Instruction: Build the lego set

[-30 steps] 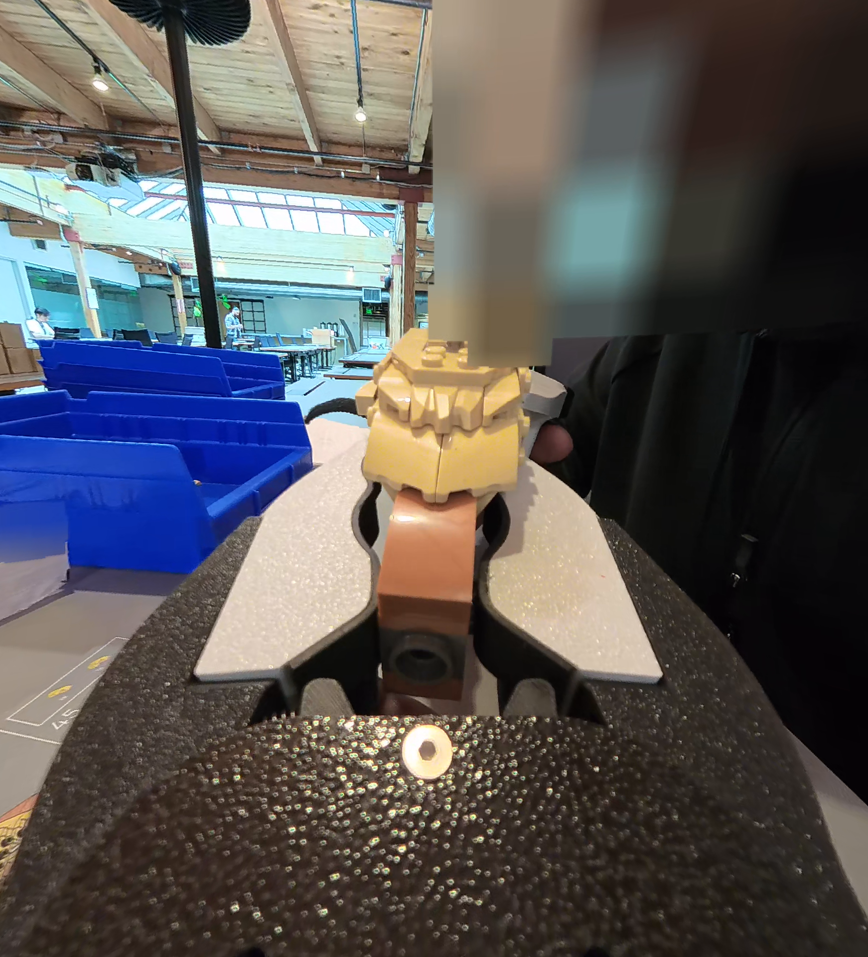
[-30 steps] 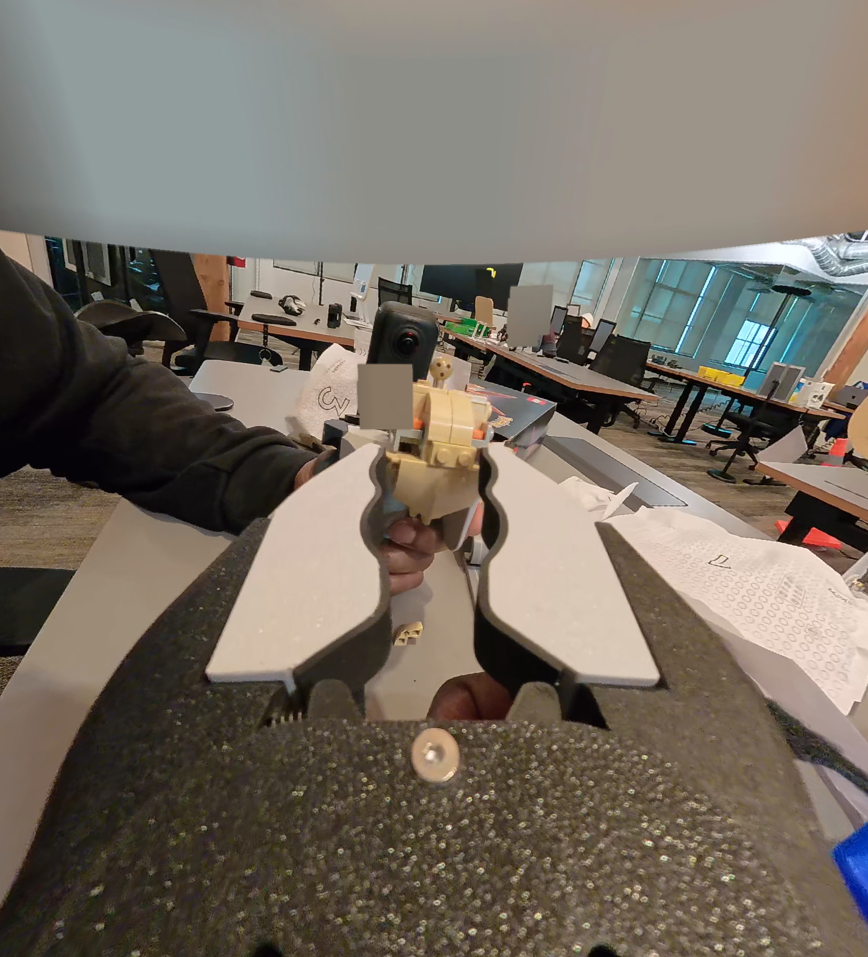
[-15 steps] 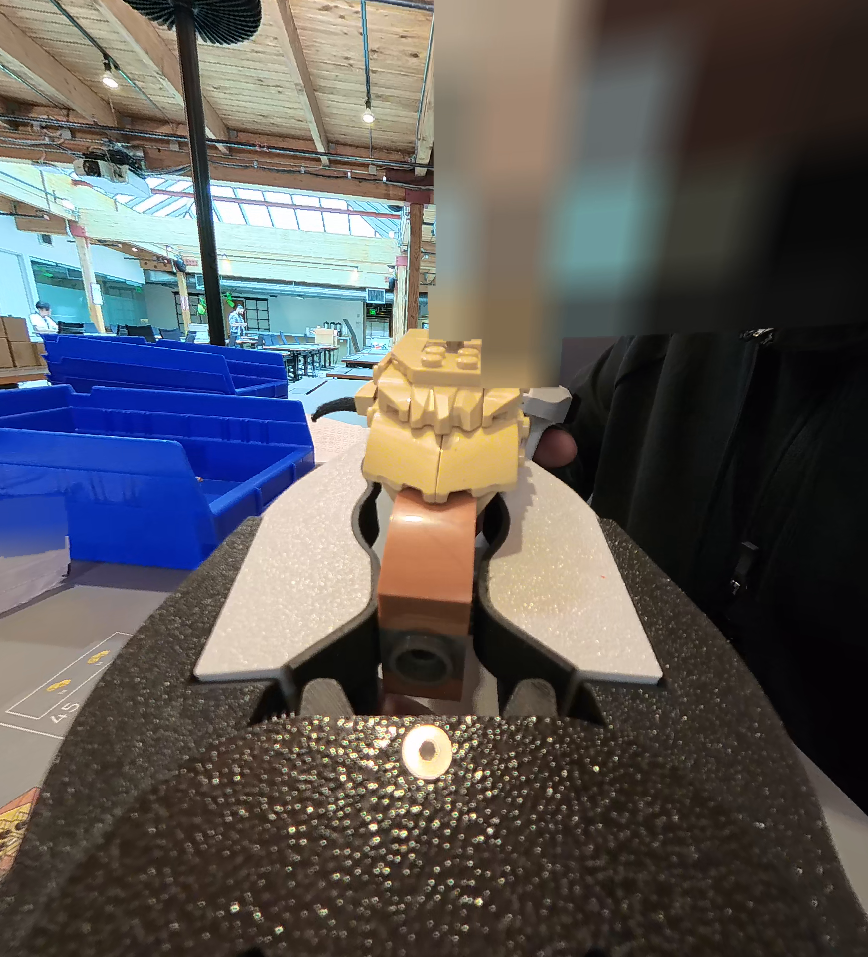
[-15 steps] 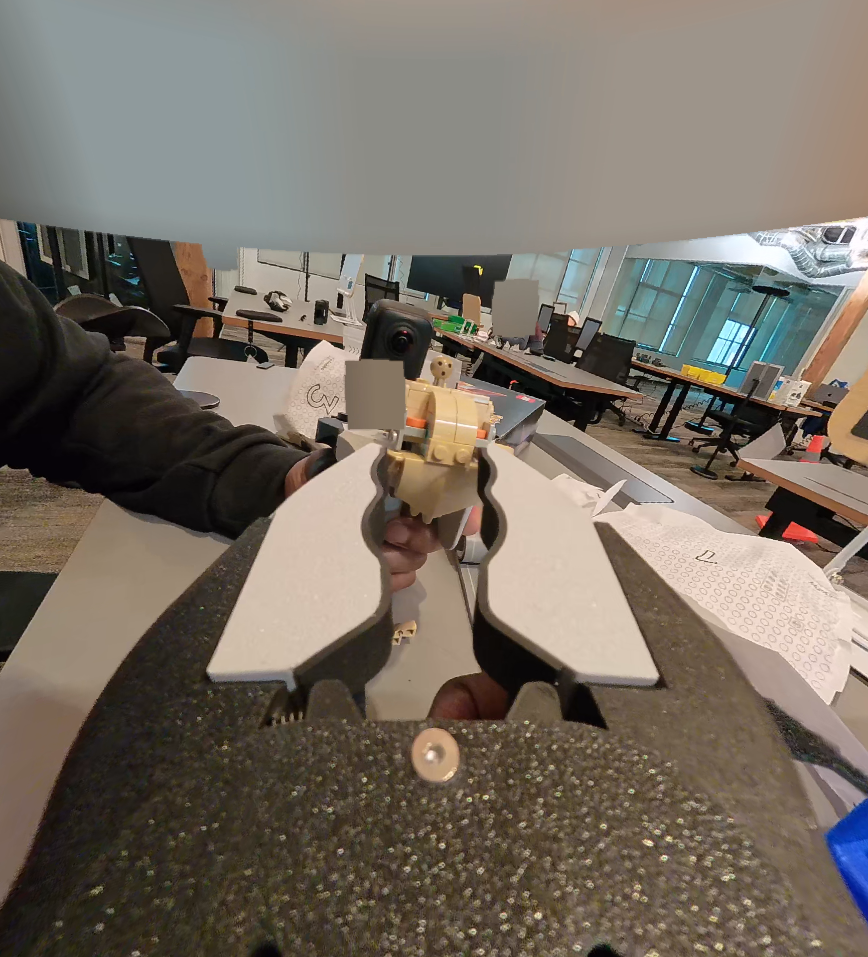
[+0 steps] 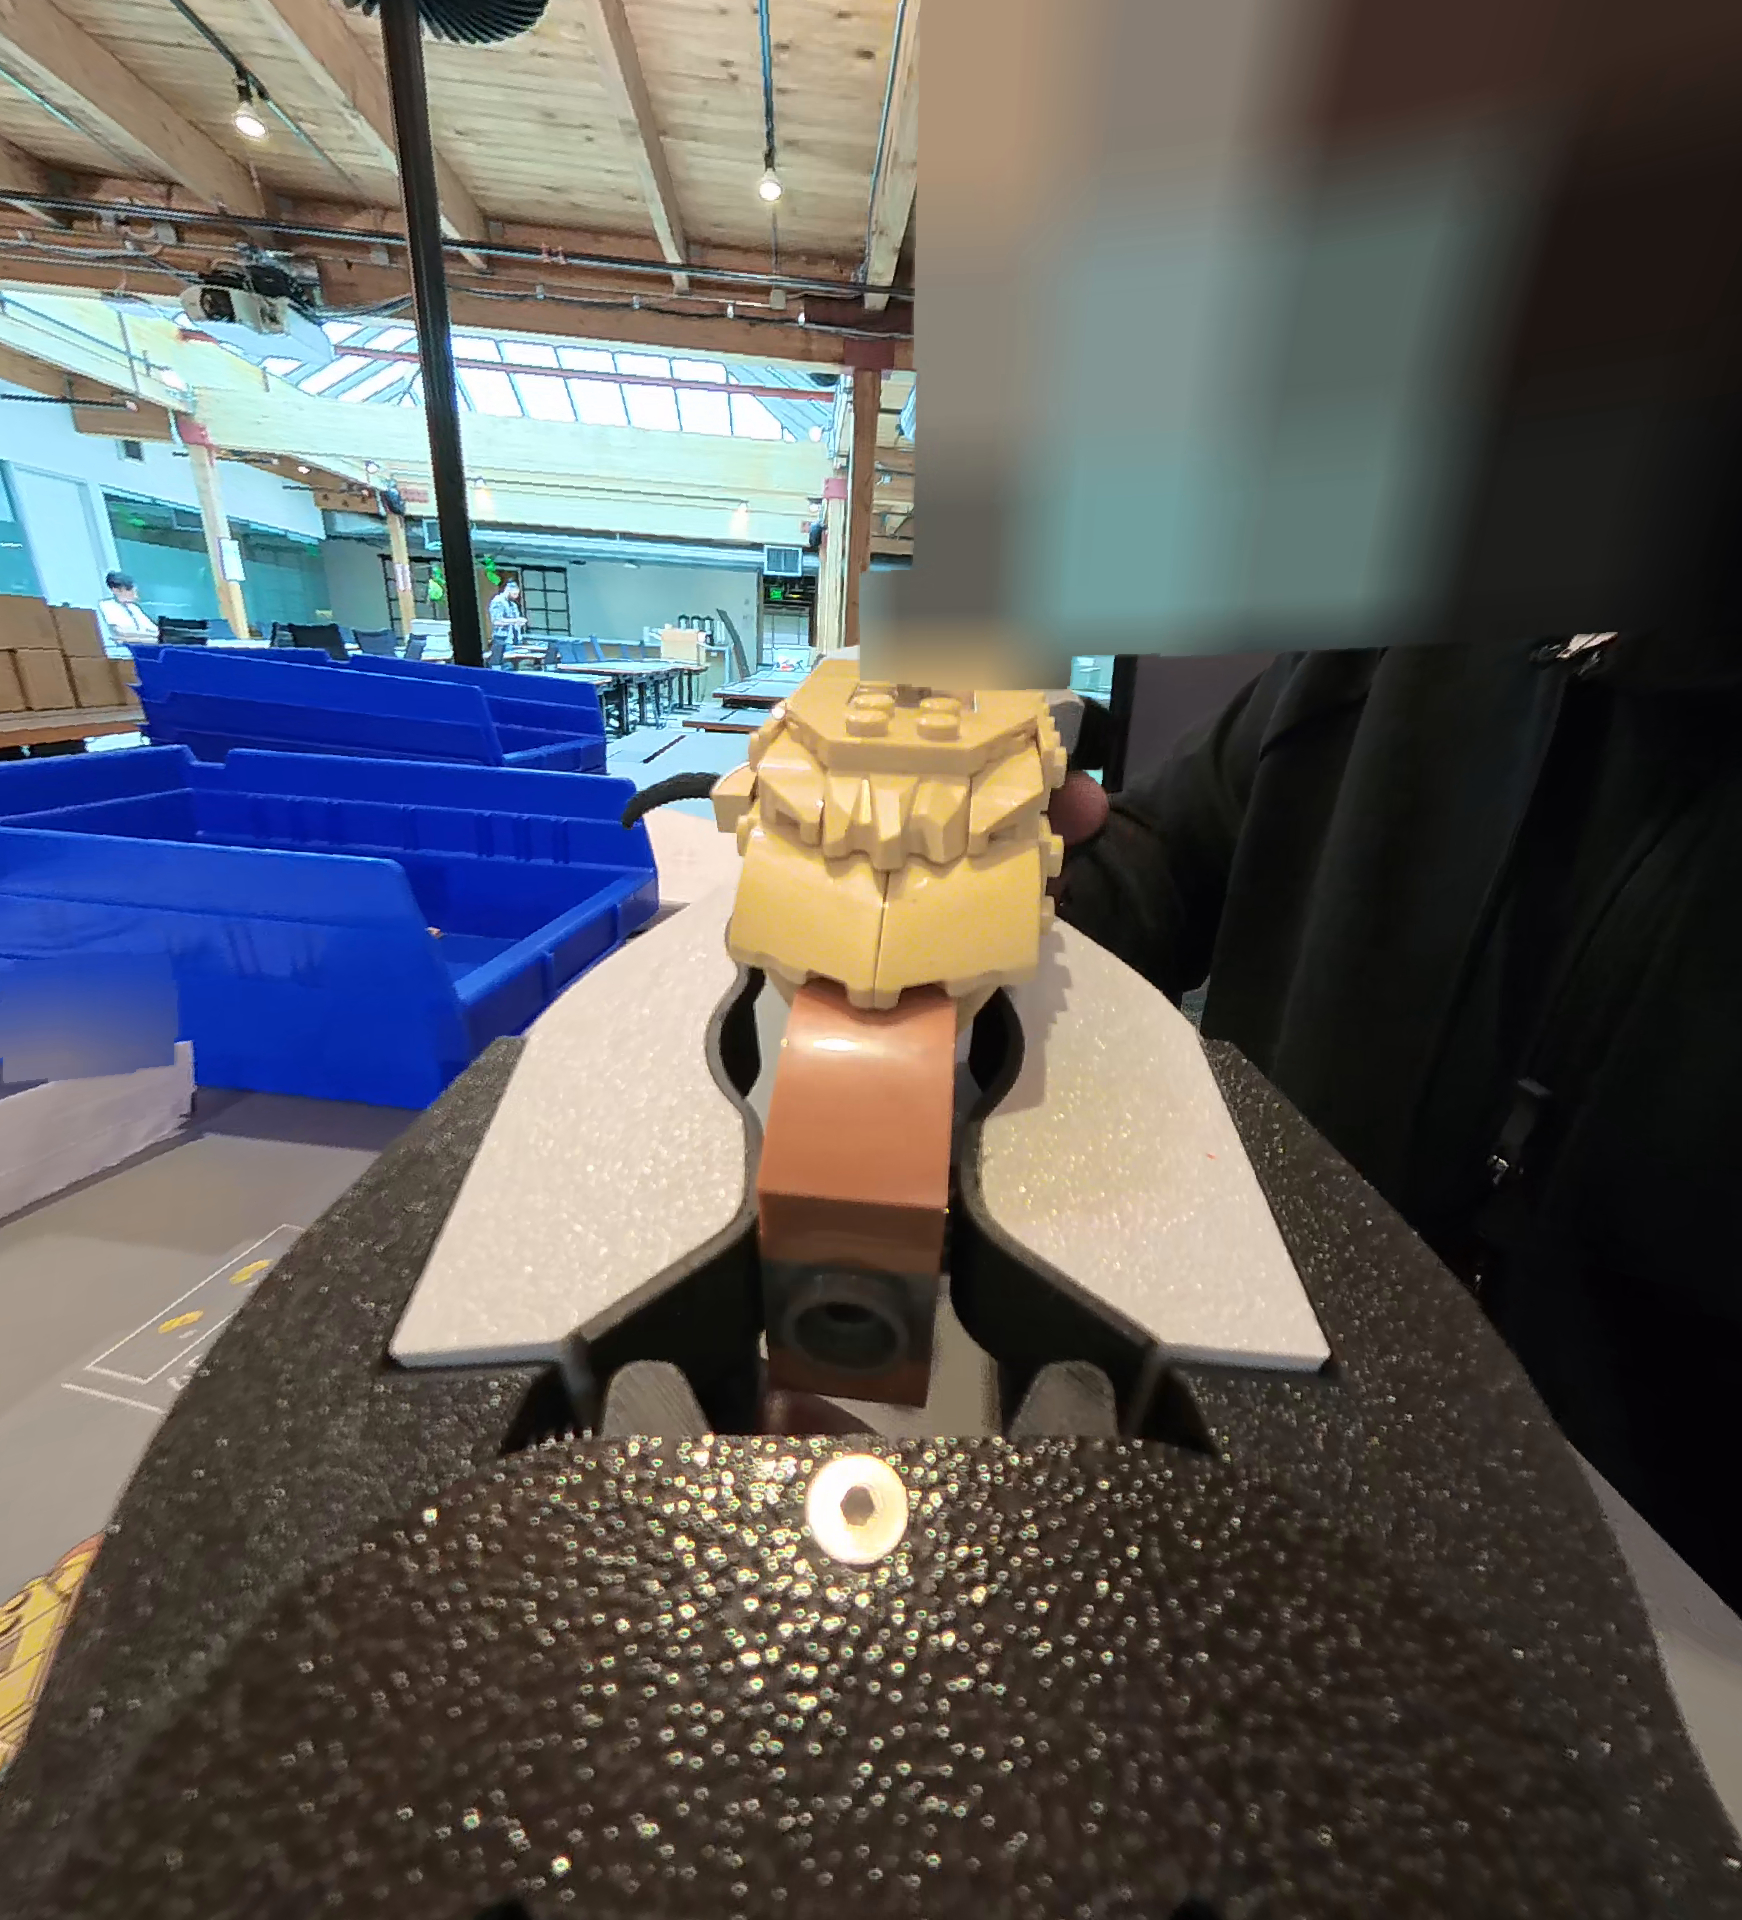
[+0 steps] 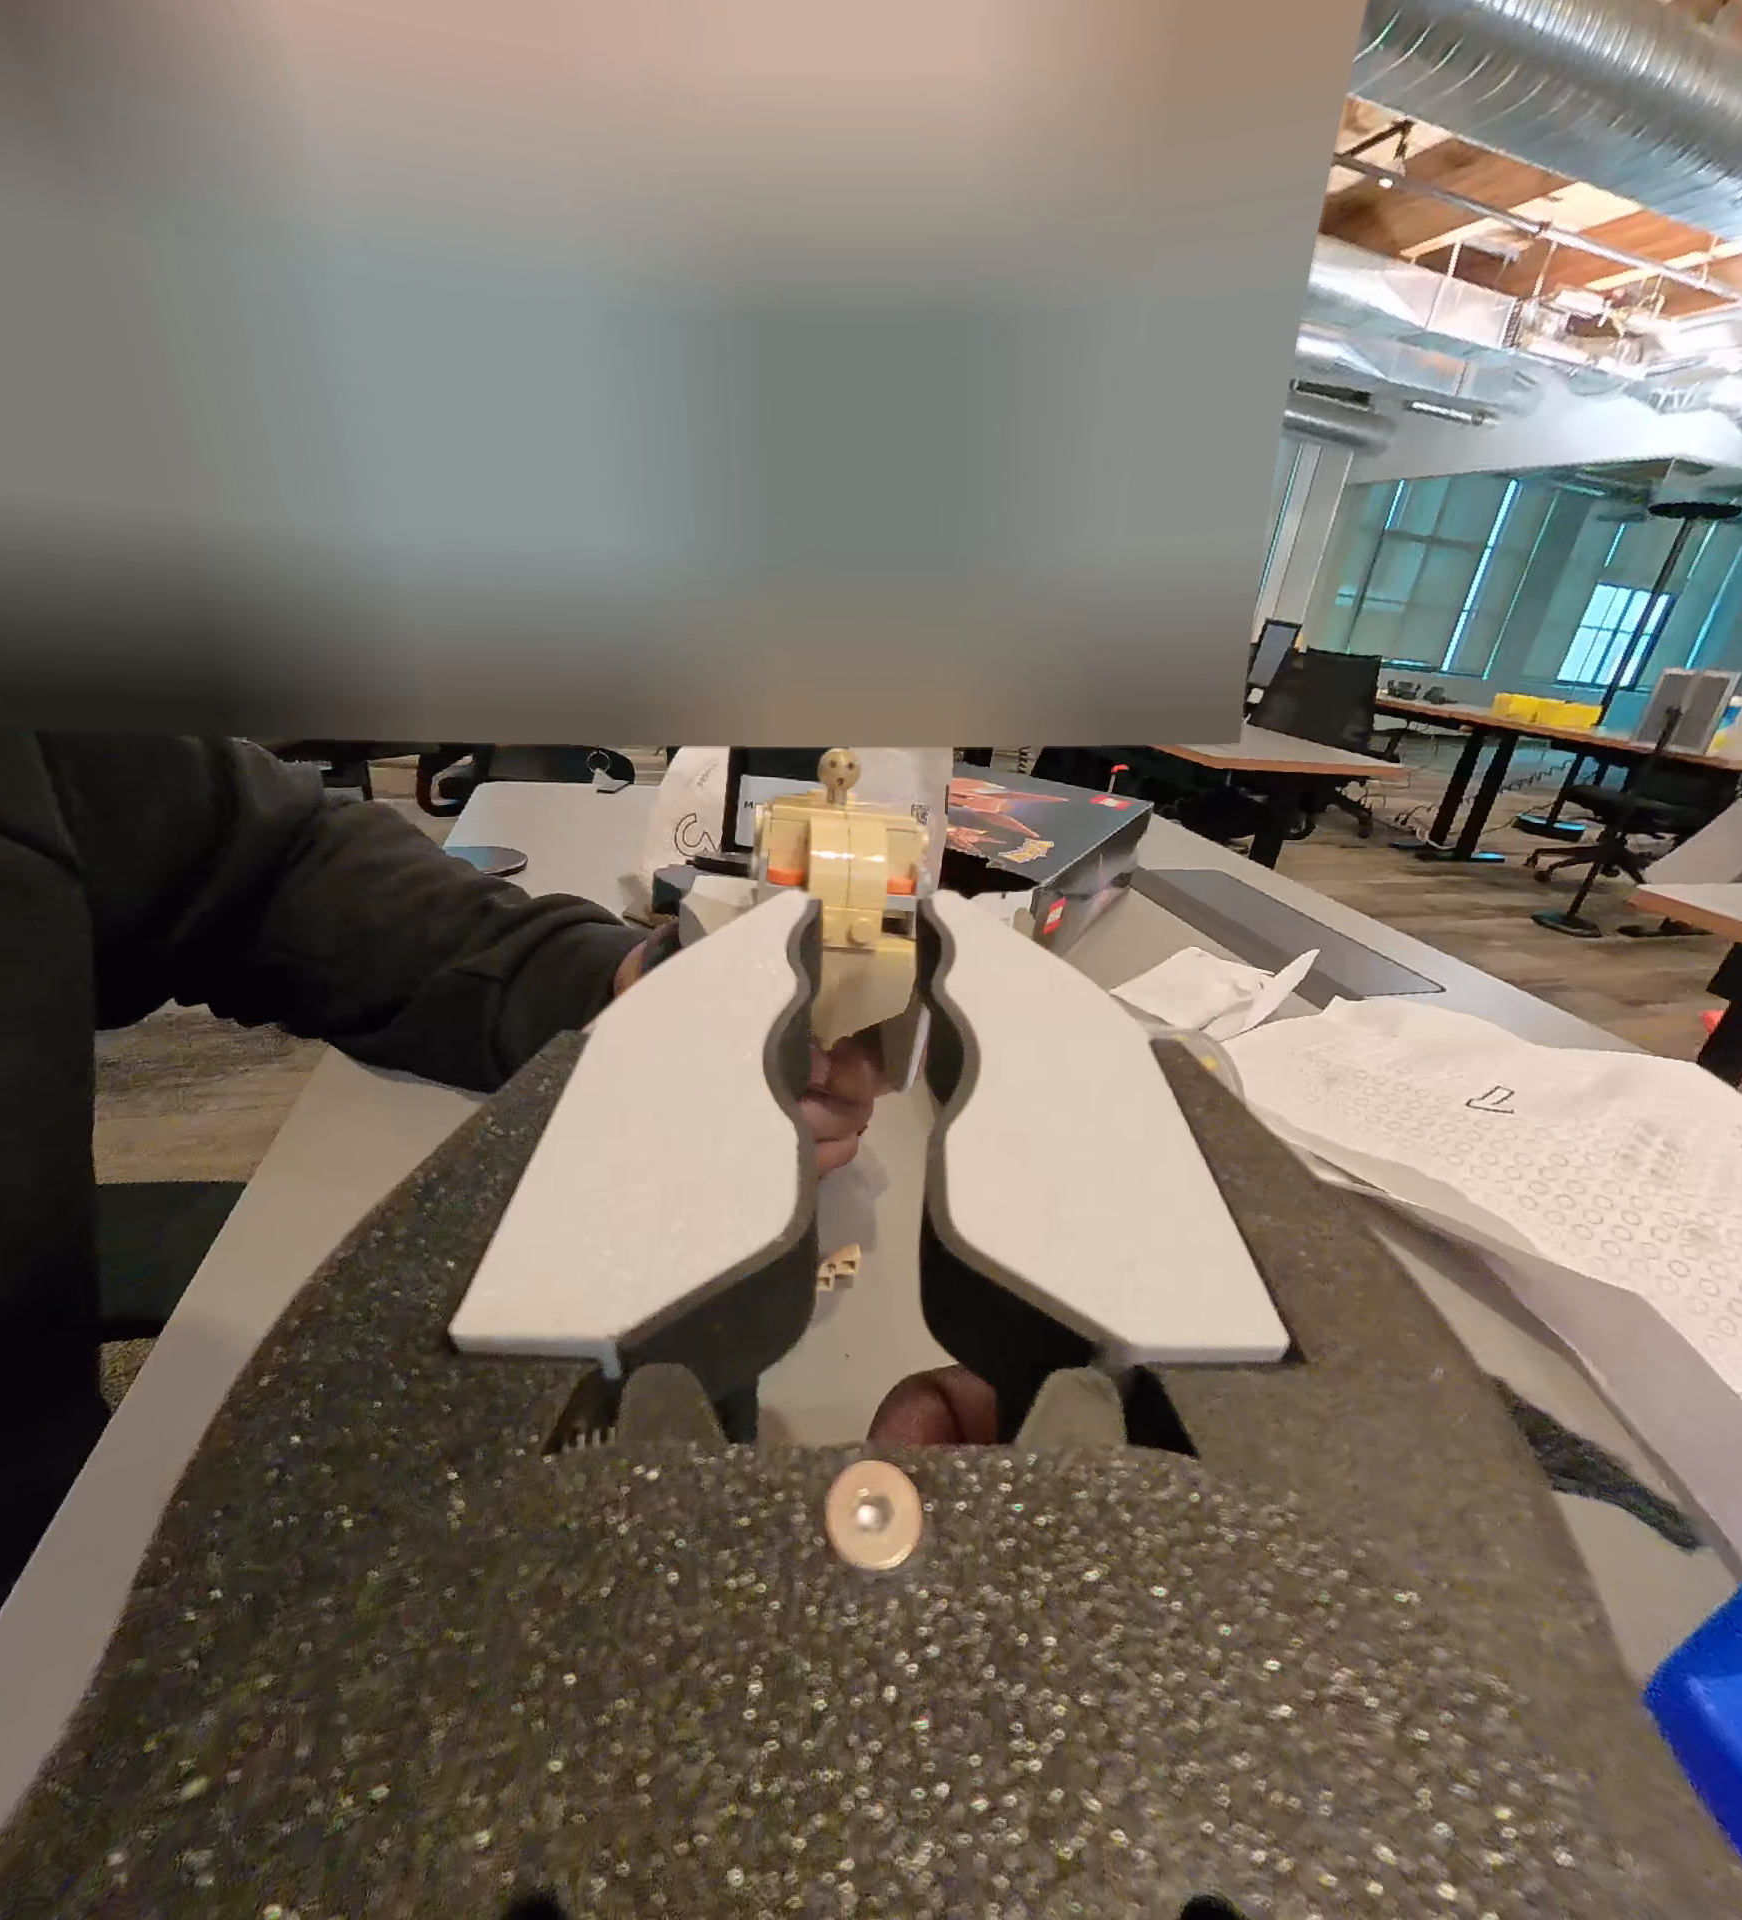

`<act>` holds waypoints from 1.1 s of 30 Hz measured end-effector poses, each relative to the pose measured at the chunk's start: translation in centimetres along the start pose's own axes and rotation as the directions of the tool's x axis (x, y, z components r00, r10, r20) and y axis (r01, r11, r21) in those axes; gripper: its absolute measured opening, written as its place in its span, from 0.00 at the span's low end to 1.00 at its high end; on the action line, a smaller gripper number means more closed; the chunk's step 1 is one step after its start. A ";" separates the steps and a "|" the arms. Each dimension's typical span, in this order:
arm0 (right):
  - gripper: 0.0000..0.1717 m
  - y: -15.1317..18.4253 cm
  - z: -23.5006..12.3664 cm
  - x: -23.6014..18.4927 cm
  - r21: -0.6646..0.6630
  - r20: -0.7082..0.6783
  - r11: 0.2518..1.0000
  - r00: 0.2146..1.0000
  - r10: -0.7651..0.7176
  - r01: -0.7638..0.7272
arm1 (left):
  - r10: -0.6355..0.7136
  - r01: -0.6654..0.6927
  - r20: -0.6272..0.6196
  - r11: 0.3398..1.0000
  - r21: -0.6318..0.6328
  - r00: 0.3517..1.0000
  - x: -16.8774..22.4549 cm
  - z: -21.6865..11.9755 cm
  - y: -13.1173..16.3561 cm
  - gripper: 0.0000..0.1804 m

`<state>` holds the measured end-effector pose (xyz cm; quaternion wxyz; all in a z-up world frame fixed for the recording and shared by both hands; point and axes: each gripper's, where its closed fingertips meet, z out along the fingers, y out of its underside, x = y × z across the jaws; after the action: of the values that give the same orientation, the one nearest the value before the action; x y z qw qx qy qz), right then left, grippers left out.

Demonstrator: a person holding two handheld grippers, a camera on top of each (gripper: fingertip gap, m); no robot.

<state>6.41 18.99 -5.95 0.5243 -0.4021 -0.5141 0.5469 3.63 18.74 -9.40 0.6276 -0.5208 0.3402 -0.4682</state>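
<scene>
Left claw: my left gripper [image 5: 872, 997] was clamped on a tan brick model [image 5: 893, 862]; its brown stem [image 5: 862, 1132] ran back between the two pads, and both pads pressed its sides.
Model, left view: the tan block with studs on top sat at the fingertips, above the pads, raised off the table.
Right claw: my right gripper [image 6: 867, 935] stood narrow around the lower tan part of the same model [image 6: 851, 883]. The left pad looked to be against it. I could not tell whether the right pad pressed or stood just off it.
Model, right view: upright, a small round knob [image 6: 839, 769] on top, orange bits at either side.
Hand: a person's hand [image 6: 831, 1091] in a dark sleeve [image 6: 327, 935] showed under the model, behind my right pads.
Table: grey top [image 6: 379, 1091]; one small tan piece [image 6: 839, 1265] lay loose on it below the right pads.
Right of table: printed paper sheets [image 6: 1532, 1153] and a dark box [image 6: 1054, 862] beyond the model.
Left of table: blue bins [image 5: 254, 914], near the left gripper but apart.
</scene>
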 end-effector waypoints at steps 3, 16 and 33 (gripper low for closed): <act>0.08 0.6 0.3 -0.3 -0.033 0.010 0.999 1.000 -0.004 0.005 | -0.002 0.002 0.003 1.000 -0.009 1.000 -0.1 0.0 0.1 0.21; 0.06 1.5 0.6 -0.6 -0.073 0.014 0.997 0.999 -0.029 0.030 | 0.007 -0.008 -0.007 0.999 -0.033 1.000 0.2 0.2 0.5 0.21; 0.05 1.9 0.5 -1.3 -0.101 0.072 0.995 0.997 -0.014 0.021 | 0.052 -0.054 -0.025 0.993 -0.106 0.998 0.6 0.1 1.3 0.20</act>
<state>5.78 17.84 -7.92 0.4891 -0.4043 -0.5631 0.5294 4.20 18.23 -10.60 0.6072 -0.5390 0.3854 -0.4385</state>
